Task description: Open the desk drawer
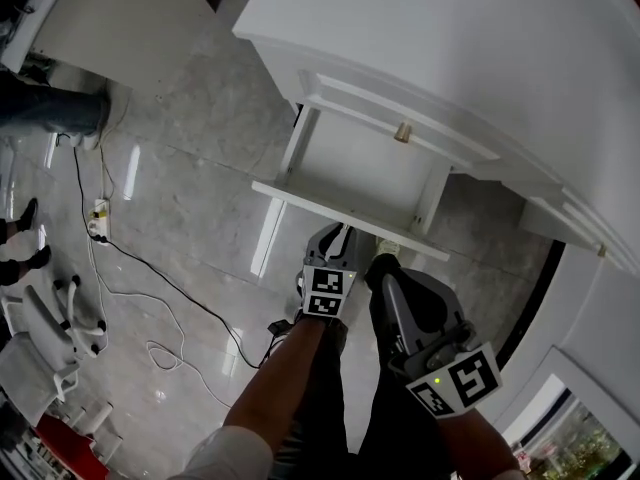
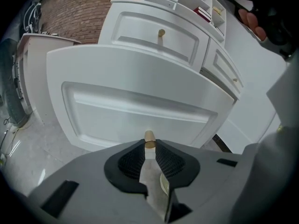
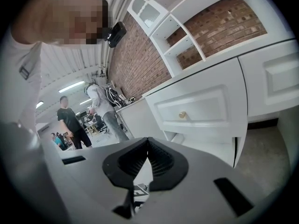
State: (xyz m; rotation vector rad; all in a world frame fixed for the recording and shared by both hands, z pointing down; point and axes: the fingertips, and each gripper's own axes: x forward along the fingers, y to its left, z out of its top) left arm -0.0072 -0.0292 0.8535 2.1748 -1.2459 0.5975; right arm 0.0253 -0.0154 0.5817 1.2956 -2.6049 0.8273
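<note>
A white desk [image 1: 480,58] has its lower drawer [image 1: 360,173] pulled out over the floor. In the left gripper view the drawer's front panel [image 2: 140,106] fills the frame, and my left gripper [image 2: 149,143] is shut on its small brass knob [image 2: 149,137]. From the head view, the left gripper [image 1: 338,240] sits at the drawer's front edge. My right gripper [image 1: 385,264] hangs just to its right, apart from the drawer. Its jaws [image 3: 148,143] are shut with nothing between them. A second drawer above [image 3: 201,108] is closed, with its own brass knob [image 3: 182,115].
Black cables [image 1: 150,273] and a power strip [image 1: 98,218] lie on the glossy floor to the left, near an office chair base [image 1: 60,318]. People [image 3: 70,120] stand in the background. White shelves [image 2: 201,6] rise behind the desk. Another white table [image 1: 110,18] stands far left.
</note>
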